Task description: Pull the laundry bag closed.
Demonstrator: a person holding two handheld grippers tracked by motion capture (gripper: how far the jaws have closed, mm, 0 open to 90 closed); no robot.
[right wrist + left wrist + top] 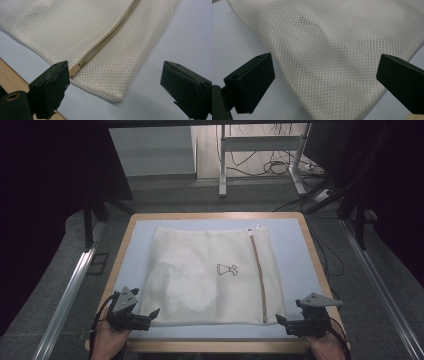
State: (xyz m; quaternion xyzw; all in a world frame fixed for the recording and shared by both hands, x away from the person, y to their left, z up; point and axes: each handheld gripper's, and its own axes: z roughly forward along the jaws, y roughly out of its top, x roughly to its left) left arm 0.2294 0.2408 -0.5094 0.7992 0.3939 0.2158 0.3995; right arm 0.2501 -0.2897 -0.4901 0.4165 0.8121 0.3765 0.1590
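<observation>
A cream mesh laundry bag [210, 272] lies flat on the pale blue mat [295, 255], with a tan zipper [257, 275] running along its right side and a small black print in the middle. My left gripper [150, 316] is open at the bag's near left corner; the mesh [332, 57] lies between and beyond its jaws. My right gripper [282, 321] is open at the near right corner. There the zipper pull [75, 70] sits close by the left jaw, and the bag's corner [117, 96] lies between the jaws.
The mat covers a wooden-edged table [220, 346]. Metal rails [70, 290] run along both sides of it on the grey floor. A desk frame [260, 145] and loose cables stand beyond the far edge.
</observation>
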